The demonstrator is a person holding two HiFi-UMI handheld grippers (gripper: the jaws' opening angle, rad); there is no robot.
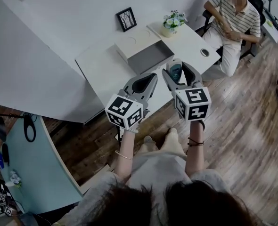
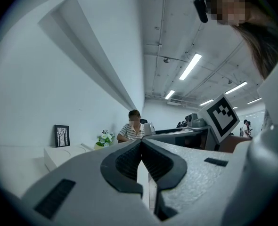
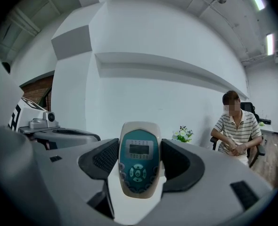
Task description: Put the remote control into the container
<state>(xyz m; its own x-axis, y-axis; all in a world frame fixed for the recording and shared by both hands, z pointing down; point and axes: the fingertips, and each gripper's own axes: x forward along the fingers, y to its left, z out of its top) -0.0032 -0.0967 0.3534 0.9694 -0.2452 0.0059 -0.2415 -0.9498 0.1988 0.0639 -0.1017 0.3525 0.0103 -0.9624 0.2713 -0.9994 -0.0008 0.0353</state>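
Note:
A white remote control with a teal face (image 3: 139,160) stands upright between the pads of my right gripper (image 3: 139,161), which is shut on it. In the head view the right gripper (image 1: 180,72) holds the remote control (image 1: 175,72) above the white table's near half. The container (image 1: 144,50), a white box with an open grey inside, sits on the table beyond both grippers. My left gripper (image 1: 145,83) hovers beside the right one, shut with nothing in it; in its own view the left gripper (image 2: 141,163) has its jaws meeting.
The white table (image 1: 103,67) carries a framed tree picture (image 1: 126,19) and a small flower pot (image 1: 173,22) at the back. A person in a striped shirt (image 1: 233,20) sits on a chair at the table's right end. Wooden floor lies below.

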